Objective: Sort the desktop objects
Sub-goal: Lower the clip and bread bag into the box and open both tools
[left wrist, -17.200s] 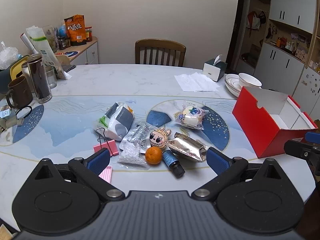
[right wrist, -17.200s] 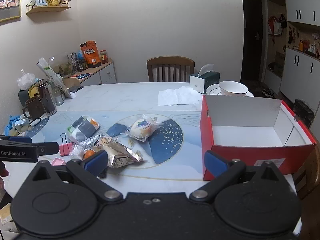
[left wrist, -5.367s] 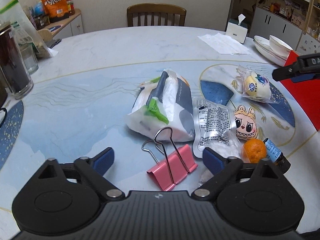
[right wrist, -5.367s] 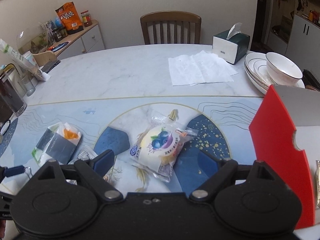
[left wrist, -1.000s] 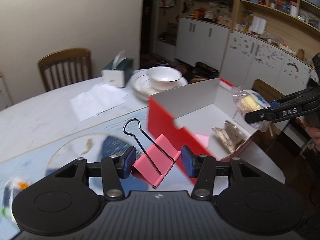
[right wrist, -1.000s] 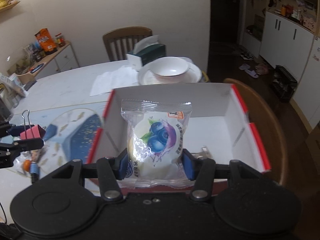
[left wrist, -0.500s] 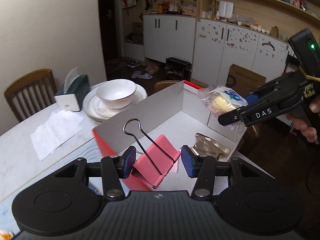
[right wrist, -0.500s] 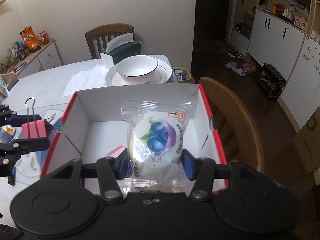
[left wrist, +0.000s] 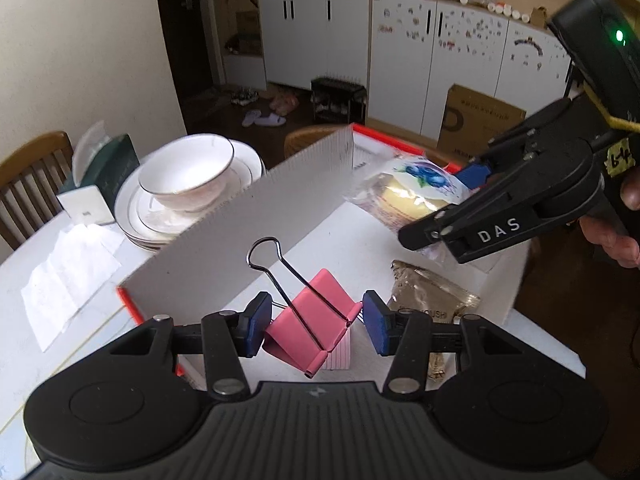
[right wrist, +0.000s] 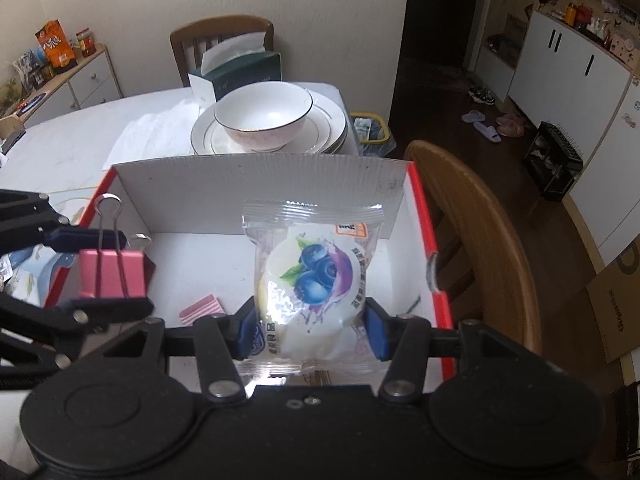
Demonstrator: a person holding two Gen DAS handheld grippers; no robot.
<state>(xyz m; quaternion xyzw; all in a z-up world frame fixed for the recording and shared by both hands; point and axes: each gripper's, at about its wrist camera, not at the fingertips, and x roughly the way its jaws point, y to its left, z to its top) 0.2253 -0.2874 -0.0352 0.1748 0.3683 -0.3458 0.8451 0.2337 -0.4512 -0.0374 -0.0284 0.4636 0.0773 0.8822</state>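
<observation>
While both grippers hang over it, the white marble table [right wrist: 60, 148] carries the open red cardboard box [right wrist: 256, 184], whose white inside faces up. Seen from the right wrist, the box stands at the table's edge, with a wooden chair [right wrist: 500, 248] just beyond its right wall and a stack of white plates topped by a bowl [right wrist: 264, 118] just behind its far wall. A green tissue box [right wrist: 240, 70] sits behind the plates, and white paper sheets [left wrist: 68, 268] lie on the table to their left.

Next in size, the right gripper [right wrist: 310, 330] is clamped on a clear-wrapped blueberry pastry [right wrist: 312, 280], its blue pads pressing the packet's lower sides, so the packet stands upright above the box floor. From the left wrist the same packet [left wrist: 412, 192] shows held in the air above the box's far right part, with a hand [left wrist: 616, 224] on that gripper's handle at the picture's right edge.

Over the box's left side, the left gripper [left wrist: 316, 322] is closed on a pink binder clip [left wrist: 316, 328], the pads squeezing its body from both sides, while the wire handles point up and away. In the right wrist view the clip [right wrist: 112, 274] hangs above the box's left wall.

Inside the box, a silver foil pouch [left wrist: 432, 296] lies flat on the floor near the right wall, and a small pink striped pad [right wrist: 202, 308] lies on the floor between the two grippers.
</observation>
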